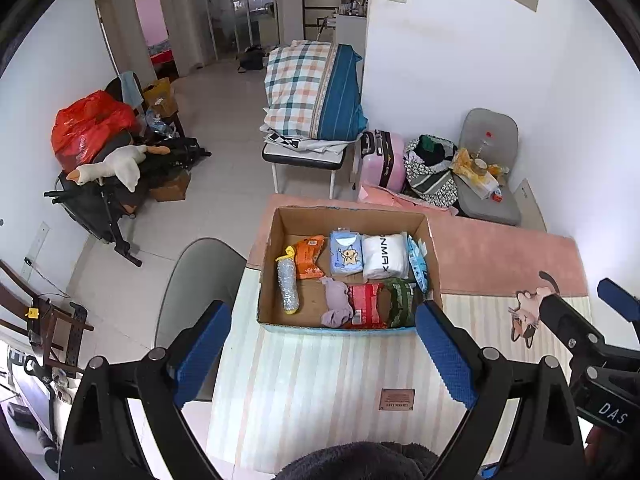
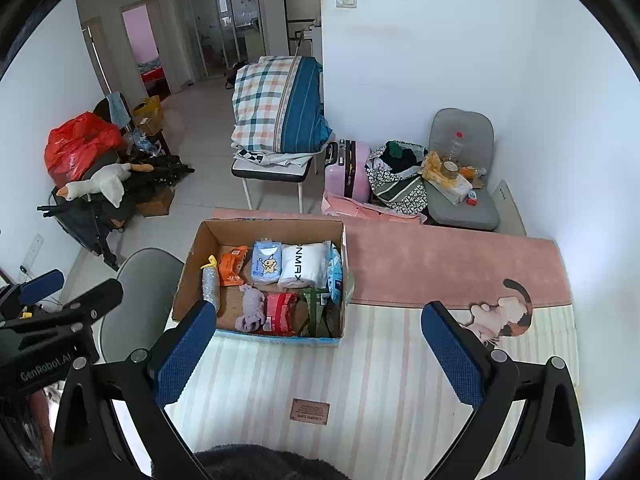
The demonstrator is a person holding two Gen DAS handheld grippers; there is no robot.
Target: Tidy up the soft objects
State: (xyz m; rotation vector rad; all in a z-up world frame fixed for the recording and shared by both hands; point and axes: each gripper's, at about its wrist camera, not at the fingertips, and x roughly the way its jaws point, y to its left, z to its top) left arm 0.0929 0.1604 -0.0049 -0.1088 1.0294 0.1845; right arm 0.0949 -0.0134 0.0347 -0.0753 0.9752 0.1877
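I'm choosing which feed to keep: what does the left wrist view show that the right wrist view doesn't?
Only the left wrist view shows the right gripper at its right edge. Only the right wrist view shows the left gripper at its left edge. Both show the box of soft packs on the striped cloth, and both grippers open and empty.

Left tongs (image 1: 324,344) spread wide, empty, right tongs (image 2: 316,352) likewise — side by side, both angled downward
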